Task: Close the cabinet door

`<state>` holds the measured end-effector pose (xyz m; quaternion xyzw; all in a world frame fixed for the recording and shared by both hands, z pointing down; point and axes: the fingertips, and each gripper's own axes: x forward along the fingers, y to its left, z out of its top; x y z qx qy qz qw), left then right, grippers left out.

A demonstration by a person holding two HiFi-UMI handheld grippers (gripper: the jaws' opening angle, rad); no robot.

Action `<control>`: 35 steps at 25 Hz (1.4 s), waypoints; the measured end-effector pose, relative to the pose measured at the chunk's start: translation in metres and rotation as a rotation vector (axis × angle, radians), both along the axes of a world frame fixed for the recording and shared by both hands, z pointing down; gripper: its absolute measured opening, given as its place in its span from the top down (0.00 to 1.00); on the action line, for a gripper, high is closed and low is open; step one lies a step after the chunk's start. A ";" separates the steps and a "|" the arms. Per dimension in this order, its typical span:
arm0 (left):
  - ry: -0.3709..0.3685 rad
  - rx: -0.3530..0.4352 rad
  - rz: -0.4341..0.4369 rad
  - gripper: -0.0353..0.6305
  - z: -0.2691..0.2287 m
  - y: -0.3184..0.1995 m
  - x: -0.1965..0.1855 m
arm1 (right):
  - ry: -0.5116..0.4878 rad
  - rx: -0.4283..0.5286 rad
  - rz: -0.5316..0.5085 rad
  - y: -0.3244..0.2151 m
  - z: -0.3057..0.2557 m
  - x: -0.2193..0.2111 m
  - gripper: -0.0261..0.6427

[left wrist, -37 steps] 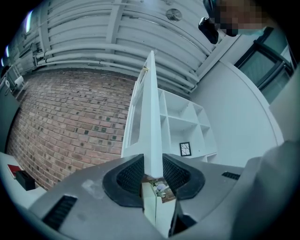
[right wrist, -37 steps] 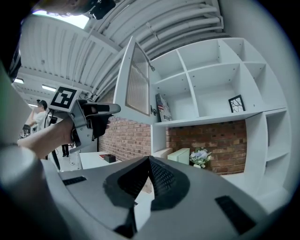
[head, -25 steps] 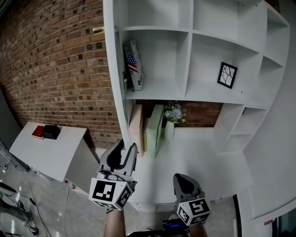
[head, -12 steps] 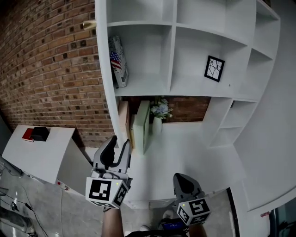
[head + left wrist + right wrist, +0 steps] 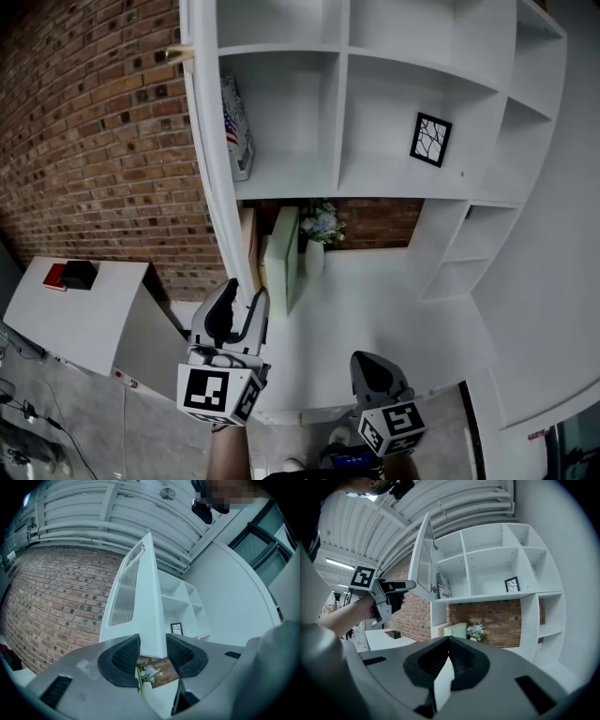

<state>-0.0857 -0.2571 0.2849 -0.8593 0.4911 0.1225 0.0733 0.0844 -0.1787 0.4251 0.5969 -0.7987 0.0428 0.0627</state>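
**Left jaws released at the door's lower edge, door wide open**

Left gripper [image 5: 152, 651]: the jaws are apart and have just been opening. The lower corner of the cabinet door [image 5: 140, 602] sits in the gap. We see no pad pressing on it, so we log it as released, not gripped.

Right gripper [image 5: 449, 644]: the jaws are clenched tip to tip with nothing of the task in them. A white sliver shows behind the tips; we cannot tell what it is.

In the head view the left gripper [image 5: 242, 298] is at 7 o'clock and the right gripper [image 5: 375, 367] hangs at 5 o'clock, well apart from the door.

The cabinet door [image 5: 211, 178] shows edge-on there. It rises from just above the left jaws toward 11 o'clock, swung out from the left side of the cabinet [image 5: 337, 122], with the brick wall [image 5: 94, 141] at 9 o'clock of it.

The compartments are uncovered:
- a flag-print book [image 5: 236, 127] just inside the door
- a framed picture [image 5: 430, 140] at 3 o'clock of the book
- flowers [image 5: 321, 223] on the bench [image 5: 394, 300] below the shelves

Our call on the step: closing has not begun, and the left gripper is lining up on the door's free edge. The next move needs contact on the door's outer face or a fresh pinch on that edge. Then a swing toward 3 o'clock around the hinge, until the door lies flat on the left compartments. The right gripper looks unneeded.
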 end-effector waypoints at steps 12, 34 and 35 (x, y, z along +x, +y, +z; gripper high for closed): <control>-0.024 0.034 0.005 0.68 -0.002 -0.005 0.030 | 0.006 0.002 0.002 -0.014 -0.002 0.013 0.96; -0.070 0.041 -0.006 0.68 -0.004 -0.033 0.080 | -0.019 0.016 0.033 -0.041 -0.004 0.069 0.96; -0.073 0.041 -0.006 0.68 -0.004 -0.035 0.082 | -0.021 0.016 0.031 -0.043 -0.004 0.070 0.96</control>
